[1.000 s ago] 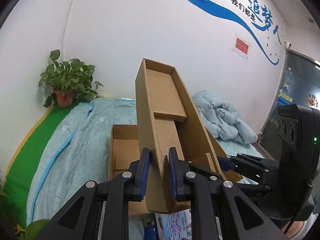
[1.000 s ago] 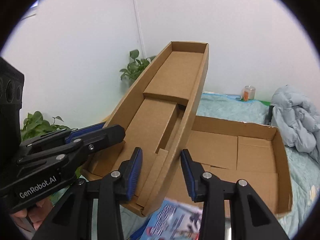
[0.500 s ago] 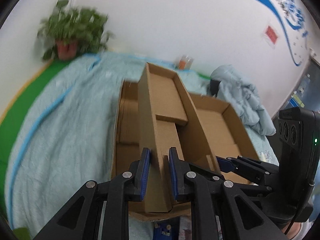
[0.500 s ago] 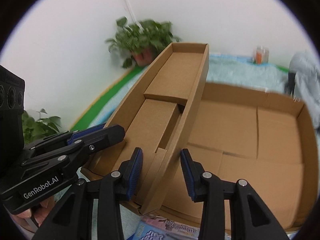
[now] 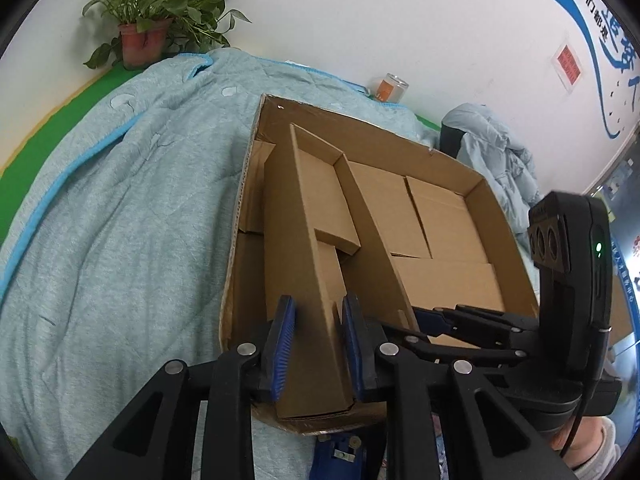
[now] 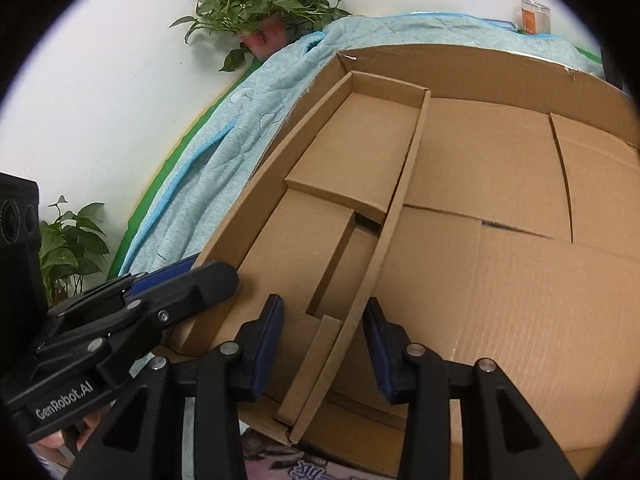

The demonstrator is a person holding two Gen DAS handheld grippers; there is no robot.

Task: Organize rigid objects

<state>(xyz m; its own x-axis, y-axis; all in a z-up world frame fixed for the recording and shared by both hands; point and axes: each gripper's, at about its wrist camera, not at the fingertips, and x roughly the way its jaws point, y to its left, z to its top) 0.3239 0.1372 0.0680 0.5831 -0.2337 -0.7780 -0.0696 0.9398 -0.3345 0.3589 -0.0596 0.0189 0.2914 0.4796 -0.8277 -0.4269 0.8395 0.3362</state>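
A narrow cardboard tray (image 5: 320, 208) lies inside a large open cardboard box (image 5: 460, 168), against its left wall. My left gripper (image 5: 316, 344) is shut on the tray's left wall at the near end. My right gripper (image 6: 324, 344) straddles the tray's right wall (image 6: 396, 216) with a gap on each side, so it is open. The tray (image 6: 352, 152) and big box (image 6: 520, 240) fill the right wrist view. The left gripper (image 6: 176, 280) shows at the tray's left wall there; the right gripper (image 5: 440, 320) shows in the left wrist view.
The box rests on a light blue quilt (image 5: 120, 220) over a green mat. A potted plant (image 5: 148, 32) and an orange jar (image 5: 390, 88) stand at the wall. A bundled quilt (image 5: 496, 148) lies far right. A printed package (image 6: 280, 468) lies under the box's near edge.
Both grippers have lowered the tray from tilted up in the air down into the big box, along its left wall. The views now look down at the bed.
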